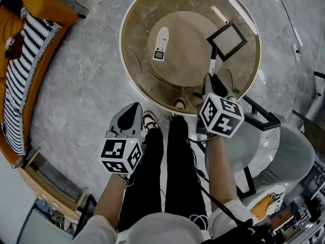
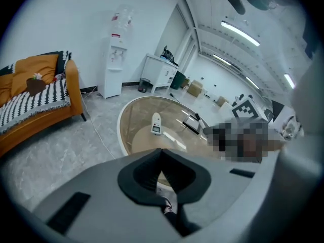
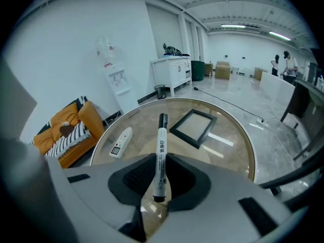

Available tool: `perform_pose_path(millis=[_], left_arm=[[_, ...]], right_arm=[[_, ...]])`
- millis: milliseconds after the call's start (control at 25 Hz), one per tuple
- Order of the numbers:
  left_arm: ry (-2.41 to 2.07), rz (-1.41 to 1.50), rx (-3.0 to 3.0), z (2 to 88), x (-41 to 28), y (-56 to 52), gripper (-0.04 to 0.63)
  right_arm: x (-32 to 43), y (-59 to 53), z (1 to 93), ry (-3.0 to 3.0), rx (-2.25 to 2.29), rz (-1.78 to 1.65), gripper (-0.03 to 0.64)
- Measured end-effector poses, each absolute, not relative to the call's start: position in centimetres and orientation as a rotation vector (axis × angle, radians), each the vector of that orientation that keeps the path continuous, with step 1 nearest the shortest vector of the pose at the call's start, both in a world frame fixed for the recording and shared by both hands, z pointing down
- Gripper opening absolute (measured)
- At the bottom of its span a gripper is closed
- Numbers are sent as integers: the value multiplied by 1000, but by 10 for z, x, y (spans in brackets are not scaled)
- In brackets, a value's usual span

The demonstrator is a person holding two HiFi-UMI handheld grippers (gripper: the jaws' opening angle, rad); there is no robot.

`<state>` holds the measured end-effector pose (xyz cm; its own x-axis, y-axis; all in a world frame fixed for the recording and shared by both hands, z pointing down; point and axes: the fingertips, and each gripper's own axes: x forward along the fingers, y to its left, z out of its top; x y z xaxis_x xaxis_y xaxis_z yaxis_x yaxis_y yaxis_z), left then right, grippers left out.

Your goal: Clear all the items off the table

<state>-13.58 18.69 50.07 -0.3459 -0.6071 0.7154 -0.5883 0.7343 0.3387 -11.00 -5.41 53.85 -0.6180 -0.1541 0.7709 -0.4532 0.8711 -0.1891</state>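
A round glass table (image 1: 133, 80) lies ahead of me. On it are a white remote with a small screen (image 1: 161, 43) (image 2: 156, 124) (image 3: 120, 142) and a black picture frame (image 1: 227, 39) (image 3: 193, 128). My right gripper (image 1: 211, 79) (image 3: 160, 182) is over the table's near right edge, shut on a white marker with a black cap (image 1: 213, 64) (image 3: 161, 153). The marker points away along the jaws, lifted off the glass. My left gripper (image 1: 135, 109) (image 2: 161, 172) hangs over the floor short of the table, its pads together with nothing between them.
An orange sofa with a striped blanket (image 1: 28, 60) (image 2: 35, 92) stands to the left. A glass side table and a grey chair (image 1: 284, 151) are at my right. My legs and shoes (image 1: 150, 121) are just before the table. A water dispenser (image 2: 115, 65) stands by the far wall.
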Motion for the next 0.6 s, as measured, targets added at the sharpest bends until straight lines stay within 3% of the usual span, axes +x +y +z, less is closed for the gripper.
perform_pose_path(millis=[600], left_arm=[[-1877, 130, 1278, 470, -73, 109, 8]], right_arm=[[22, -54, 484, -2222, 725, 651, 83]])
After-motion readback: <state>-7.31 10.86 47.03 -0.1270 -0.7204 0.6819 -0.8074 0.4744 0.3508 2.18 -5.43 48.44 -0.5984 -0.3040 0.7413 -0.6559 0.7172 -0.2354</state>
